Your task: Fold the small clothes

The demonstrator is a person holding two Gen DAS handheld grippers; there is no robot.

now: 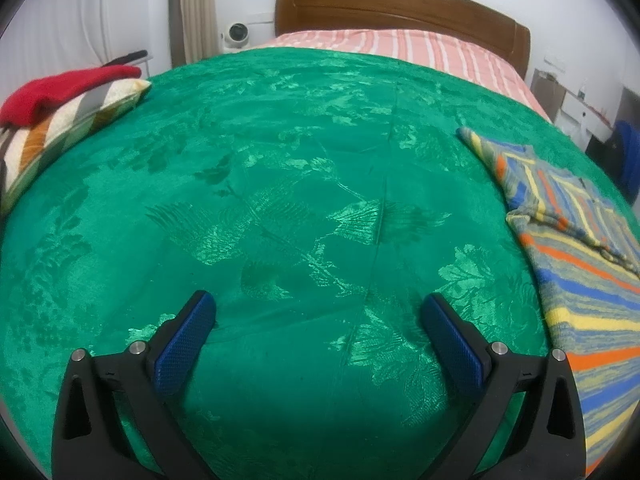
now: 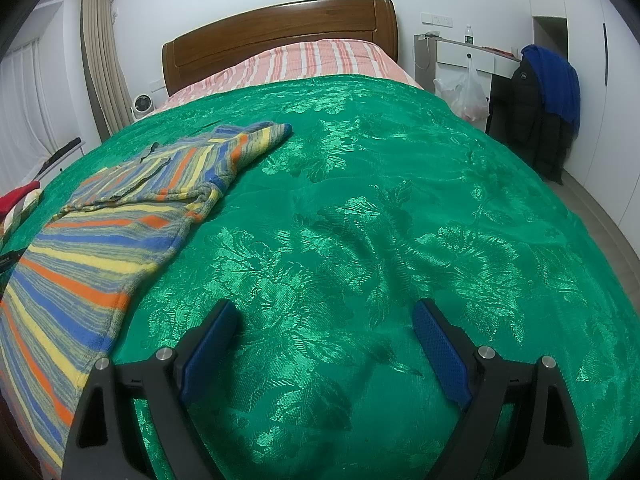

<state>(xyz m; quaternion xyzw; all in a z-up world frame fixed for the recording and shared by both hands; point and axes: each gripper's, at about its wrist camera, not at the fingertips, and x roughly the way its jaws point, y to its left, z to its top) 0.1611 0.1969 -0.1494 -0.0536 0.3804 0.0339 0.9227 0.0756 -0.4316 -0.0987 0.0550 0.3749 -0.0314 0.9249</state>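
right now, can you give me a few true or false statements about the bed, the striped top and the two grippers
1. The striped top lies spread on the green bedspread. True.
2. The right gripper is shut on the striped top. False: its jaws stand open over bare bedspread, with nothing between them.
3. The left gripper is open and holds nothing. True.
4. A red garment lies on a striped pillow at the bed's edge. True.
5. The headboard is white metal. False: it is brown wood.
6. In the left wrist view the striped top lies between the fingers. False: it lies off to the right of them.
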